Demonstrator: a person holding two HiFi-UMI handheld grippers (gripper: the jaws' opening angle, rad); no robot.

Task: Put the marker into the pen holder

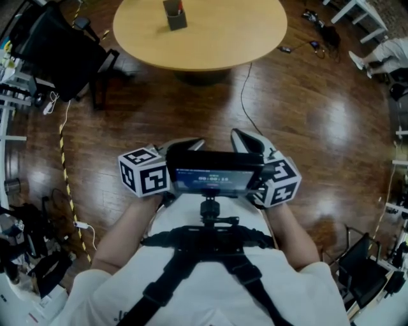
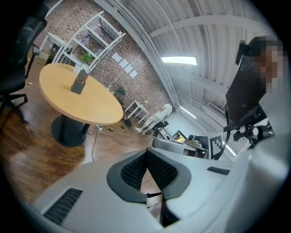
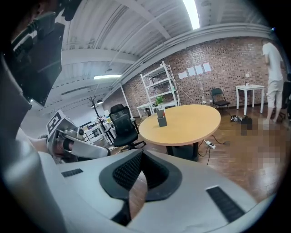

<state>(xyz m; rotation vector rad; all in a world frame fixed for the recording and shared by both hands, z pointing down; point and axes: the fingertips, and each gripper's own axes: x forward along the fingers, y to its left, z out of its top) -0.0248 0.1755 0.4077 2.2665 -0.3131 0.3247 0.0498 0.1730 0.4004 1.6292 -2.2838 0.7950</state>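
1. Left gripper (image 1: 199,142) and right gripper (image 1: 236,133) side by side at chest, angled slightly down toward desk (image 1: 223,38).
2. Fingers on both closed, empty.
3. Pen holder (image 1: 174,15) upright on desk, well apart; red-tipped marker (image 1: 180,7) inside.

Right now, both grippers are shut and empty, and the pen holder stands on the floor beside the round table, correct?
Not quite. The pen holder stands on top of the round table, not on the floor beside it, as the head view shows. The rest holds: the left gripper and the right gripper are both shut and empty.
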